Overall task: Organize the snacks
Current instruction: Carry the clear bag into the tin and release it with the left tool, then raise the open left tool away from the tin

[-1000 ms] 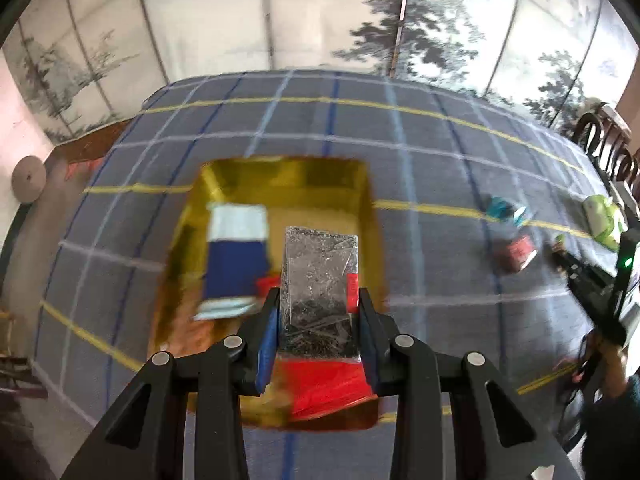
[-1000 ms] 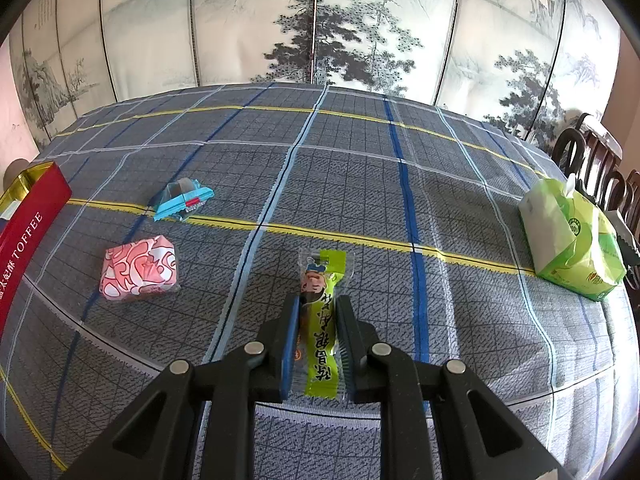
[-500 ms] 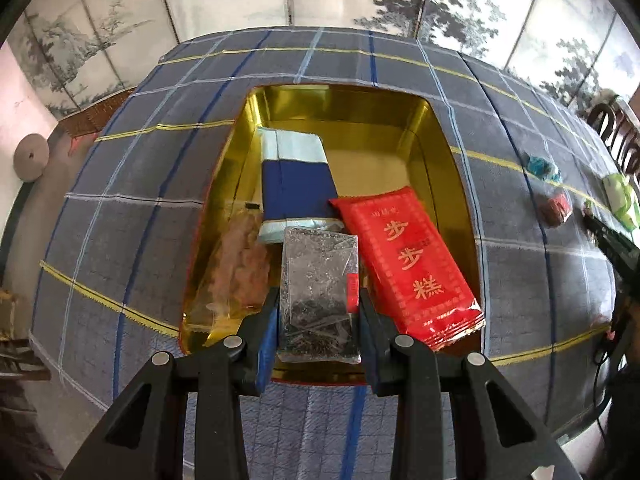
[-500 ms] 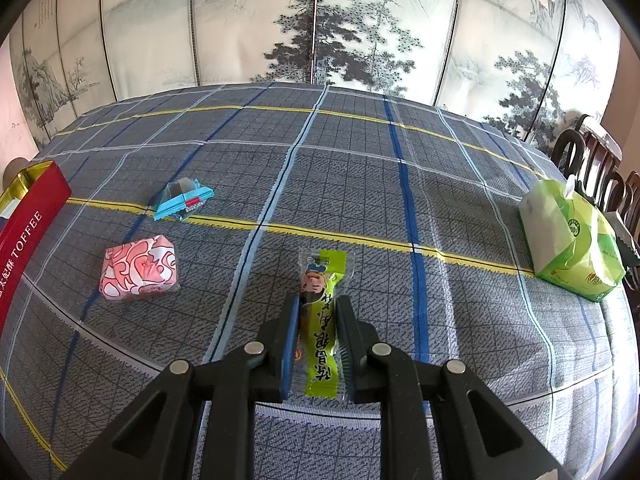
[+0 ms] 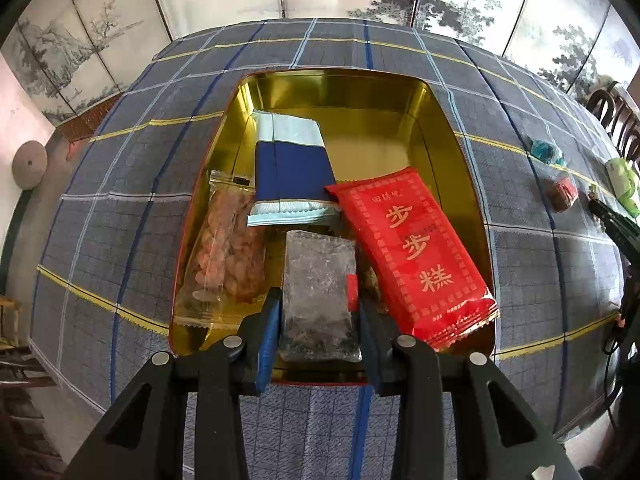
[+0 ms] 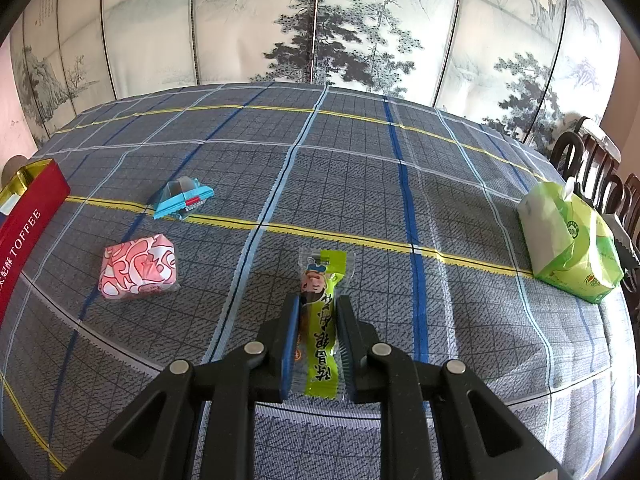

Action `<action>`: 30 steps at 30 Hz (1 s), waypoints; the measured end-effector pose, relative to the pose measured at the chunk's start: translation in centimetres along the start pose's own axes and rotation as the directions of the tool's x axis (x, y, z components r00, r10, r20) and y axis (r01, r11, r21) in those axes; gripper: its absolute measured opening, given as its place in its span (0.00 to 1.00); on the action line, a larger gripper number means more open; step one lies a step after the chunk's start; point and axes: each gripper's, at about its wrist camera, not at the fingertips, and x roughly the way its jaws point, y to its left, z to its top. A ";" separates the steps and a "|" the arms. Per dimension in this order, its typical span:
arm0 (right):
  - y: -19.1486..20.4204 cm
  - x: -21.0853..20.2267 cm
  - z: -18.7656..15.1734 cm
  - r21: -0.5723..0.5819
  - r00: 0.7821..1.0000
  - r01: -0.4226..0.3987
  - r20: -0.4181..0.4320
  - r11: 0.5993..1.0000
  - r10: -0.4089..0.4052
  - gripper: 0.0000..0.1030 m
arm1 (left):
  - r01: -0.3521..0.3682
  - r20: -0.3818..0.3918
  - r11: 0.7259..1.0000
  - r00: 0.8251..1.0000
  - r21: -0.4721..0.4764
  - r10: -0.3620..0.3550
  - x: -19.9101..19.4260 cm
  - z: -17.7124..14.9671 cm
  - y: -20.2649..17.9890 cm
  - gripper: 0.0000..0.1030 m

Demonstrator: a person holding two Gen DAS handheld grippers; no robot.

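Over the gold tin (image 5: 440, 104), the left claw (image 5: 318, 312), jaws opening, releases the silver packet (image 5: 318, 280), which may catch on the near rim; the right claw (image 6: 318, 328) pinches a green stick snack (image 6: 320, 320) above the desk (image 6: 400, 184).

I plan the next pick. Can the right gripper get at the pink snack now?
Probably not yet: the right gripper is shut on the green snack stick. The pink snack itself lies uncovered on the tablecloth.

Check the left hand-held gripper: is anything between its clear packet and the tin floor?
Nothing visible. The left hand-held gripper holds the clear packet over a bare strip of the tin, with the peanut bag on one side and the red packet on the other. The blue packet lies farther back.
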 end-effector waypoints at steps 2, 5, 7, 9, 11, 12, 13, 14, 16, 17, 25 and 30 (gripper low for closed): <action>0.0 0.0 0.0 -0.001 1.000 0.001 0.000 1.000 -0.001 0.19 | -0.011 0.006 1.000 1.000 0.017 0.011 -0.1 -0.1 -0.2 0.33; 0.0 0.0 0.0 0.001 1.000 -0.001 0.000 1.000 0.001 0.19 | -0.004 0.008 1.000 1.000 0.006 0.004 -0.2 -0.1 -0.1 0.35; 0.0 0.0 0.0 0.002 1.000 -0.002 0.000 1.000 0.002 0.19 | -0.002 0.015 1.000 1.000 -0.002 0.002 -0.4 -0.2 0.0 0.37; 0.0 0.0 0.0 0.001 1.000 0.000 0.000 1.000 0.000 0.19 | 0.000 0.032 1.000 1.000 -0.002 0.000 -0.8 -0.2 0.0 0.39; 0.0 0.0 0.0 0.001 1.000 -0.001 0.000 1.000 0.001 0.19 | -0.007 0.045 1.000 0.999 0.001 0.007 -1.2 -0.3 -0.2 0.43; 0.0 0.0 0.0 0.000 1.000 0.000 0.000 1.000 0.000 0.19 | -0.010 0.054 1.000 0.999 0.005 0.010 -1.4 -0.4 -0.3 0.44; 0.0 0.0 0.0 0.000 1.000 0.001 0.000 1.000 -0.001 0.19 | -0.015 0.059 1.000 0.998 0.008 0.014 -1.5 -0.4 -0.4 0.45; 0.1 0.0 0.0 -0.002 1.000 0.003 0.000 1.000 -0.003 0.19 | -0.018 0.061 1.000 0.998 0.013 0.018 -1.6 -0.4 -0.5 0.46; 0.0 0.0 0.0 -0.002 1.000 0.003 0.001 1.000 -0.003 0.19 | -0.024 0.062 1.000 0.998 0.014 0.023 -1.6 -0.5 -0.5 0.47; 0.1 0.0 0.0 -0.002 1.000 0.003 0.000 1.000 -0.003 0.19 | -0.025 0.060 1.000 0.998 0.013 0.024 -1.7 -0.5 -0.5 0.48; 0.0 0.0 0.0 0.002 1.000 -0.002 0.000 1.000 0.002 0.19 | -0.009 0.092 1.000 0.996 -0.014 0.010 -3.1 -0.9 -0.4 0.54; 0.0 0.0 0.0 0.002 1.000 -0.003 0.000 1.000 0.003 0.19 | -0.019 0.114 1.000 0.993 0.000 0.019 -4.4 -1.4 -1.2 0.58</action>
